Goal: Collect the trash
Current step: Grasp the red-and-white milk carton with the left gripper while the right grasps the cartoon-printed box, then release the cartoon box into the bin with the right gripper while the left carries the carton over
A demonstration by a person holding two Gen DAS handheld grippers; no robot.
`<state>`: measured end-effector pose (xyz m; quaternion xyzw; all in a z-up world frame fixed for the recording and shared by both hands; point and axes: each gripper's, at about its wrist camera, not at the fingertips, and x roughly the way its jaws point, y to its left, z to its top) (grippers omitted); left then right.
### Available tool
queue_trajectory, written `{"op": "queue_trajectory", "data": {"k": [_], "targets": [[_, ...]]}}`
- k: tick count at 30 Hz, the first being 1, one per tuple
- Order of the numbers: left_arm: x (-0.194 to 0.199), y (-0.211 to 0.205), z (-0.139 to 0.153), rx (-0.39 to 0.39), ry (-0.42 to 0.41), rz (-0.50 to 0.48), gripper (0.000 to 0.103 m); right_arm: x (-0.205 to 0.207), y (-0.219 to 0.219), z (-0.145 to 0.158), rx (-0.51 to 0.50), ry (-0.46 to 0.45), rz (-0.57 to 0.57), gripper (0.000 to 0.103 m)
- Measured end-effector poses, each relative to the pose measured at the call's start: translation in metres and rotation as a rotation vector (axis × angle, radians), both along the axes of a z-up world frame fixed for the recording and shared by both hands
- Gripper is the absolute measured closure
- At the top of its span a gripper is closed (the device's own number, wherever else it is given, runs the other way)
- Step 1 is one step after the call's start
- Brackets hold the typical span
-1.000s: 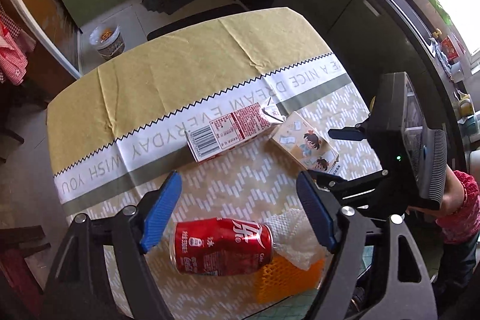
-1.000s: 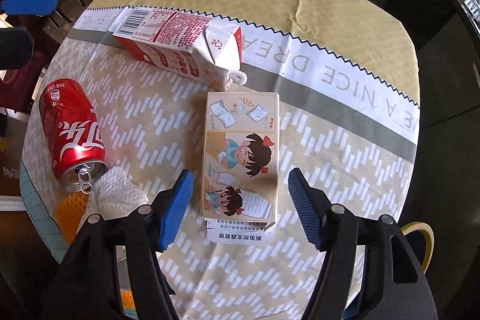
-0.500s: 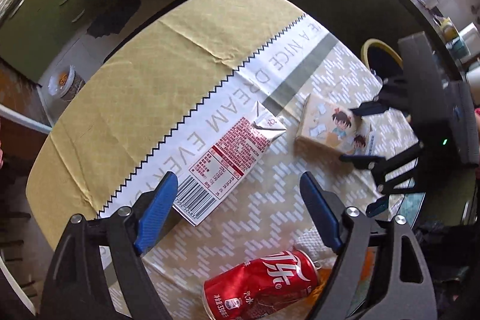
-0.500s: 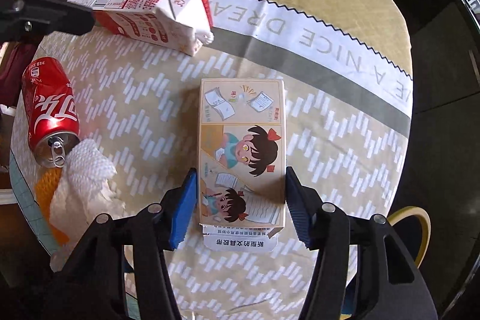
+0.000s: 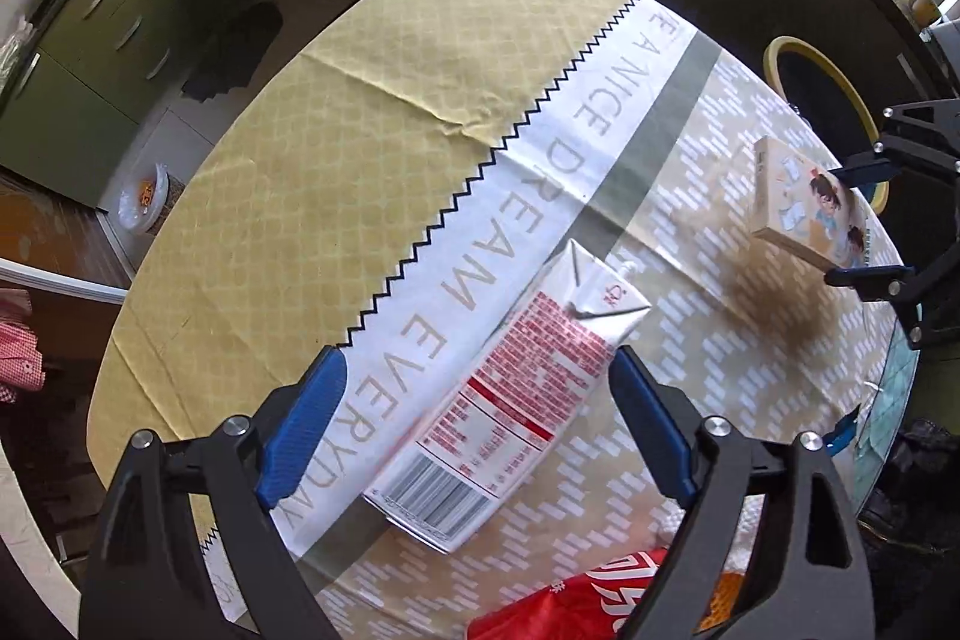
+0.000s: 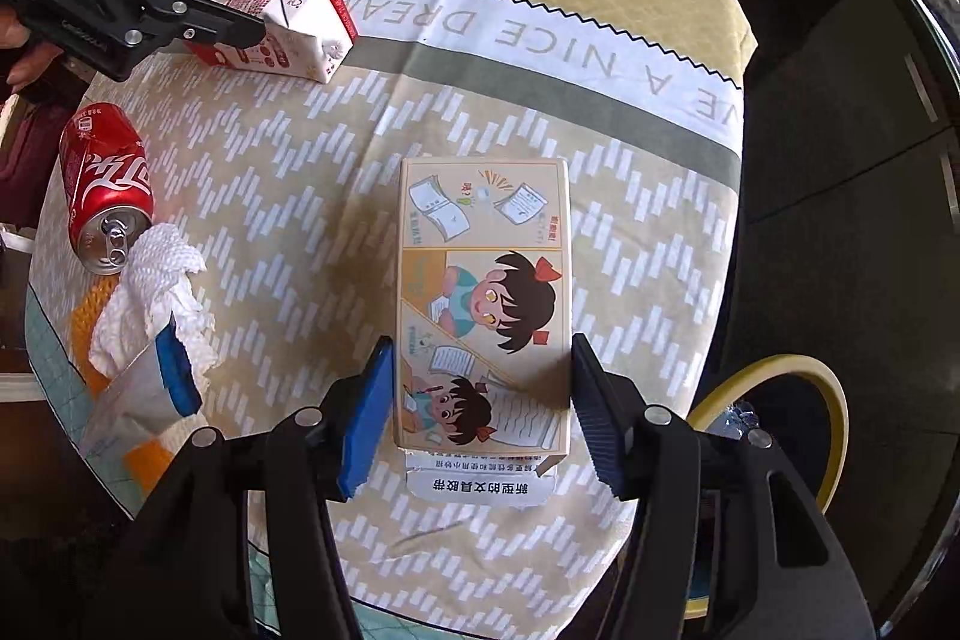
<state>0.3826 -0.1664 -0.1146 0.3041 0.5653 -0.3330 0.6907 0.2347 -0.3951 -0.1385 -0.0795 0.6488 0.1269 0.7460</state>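
The left gripper (image 5: 477, 421) is standing wide open above the milk carton (image 5: 510, 400); its jaws have just been opening, the carton is lying between the blue pads, untouched on the far side, while the near pad's contact cannot be judged. The right gripper (image 6: 480, 406) is clamping the cartoon-printed cardboard box (image 6: 483, 304), both ribbed pads pressing on its long sides after closing in; a second ago they were standing clear of it. The carton, a creased rectangular pack with red print and a barcode, is lying flat across the white lettered band of the tablecloth (image 5: 372, 148). The box is lying flat on the chevron-patterned part, its end flap open toward the camera. A red soda can (image 6: 108, 187) is lying on its side near the table's edge, touching a crumpled white paper towel (image 6: 159, 298) over something orange. The cloth, wrinkled and yellow-checked at the far side, is covering a round table. Green cabinets (image 5: 102, 34) are lining the room, and a yellow-rimmed bin (image 6: 786, 400) is standing just beside the table. Compared with a second ago, the left gripper is over the carton rather than the can.
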Motion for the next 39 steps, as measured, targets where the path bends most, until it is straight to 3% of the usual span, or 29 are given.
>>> {"op": "queue_trajectory", "data": {"k": [5,7,8,12,21,28,31,32,34,39], "targets": [[-0.005,-0.001,-0.011,0.047,0.034,-0.021,0.020,0.005,-0.005,0.000,0.000,-0.009,-0.020,0.046],[-0.007,0.001,-0.013,0.032,0.061,-0.014,0.037,-0.005,-0.008,0.001,0.003,-0.021,-0.029,0.046],[-0.008,0.003,-0.013,0.026,0.068,-0.008,0.052,-0.009,-0.006,0.001,0.006,-0.024,-0.031,0.046],[-0.017,0.008,-0.010,0.014,0.055,0.003,0.064,-0.018,-0.009,0.003,0.023,-0.049,-0.061,0.046],[-0.040,0.016,0.033,-0.079,-0.054,0.093,0.068,-0.062,-0.125,0.016,0.018,-0.093,-0.289,0.046],[-0.064,0.001,0.072,-0.108,-0.101,0.115,0.068,-0.081,-0.218,-0.025,-0.016,-0.033,-0.444,0.046],[-0.080,-0.013,0.087,-0.128,-0.099,0.104,0.068,-0.078,-0.234,-0.045,0.012,-0.012,-0.456,0.044],[-0.086,-0.020,0.090,-0.136,-0.093,0.097,0.068,-0.076,-0.238,-0.051,0.012,-0.007,-0.461,0.037],[-0.099,-0.037,0.097,-0.147,-0.080,0.078,0.068,-0.076,-0.245,-0.056,0.018,-0.009,-0.481,0.035],[-0.134,-0.095,0.105,-0.170,-0.039,-0.016,0.068,-0.101,-0.259,-0.027,0.110,-0.095,-0.521,0.035]]}}
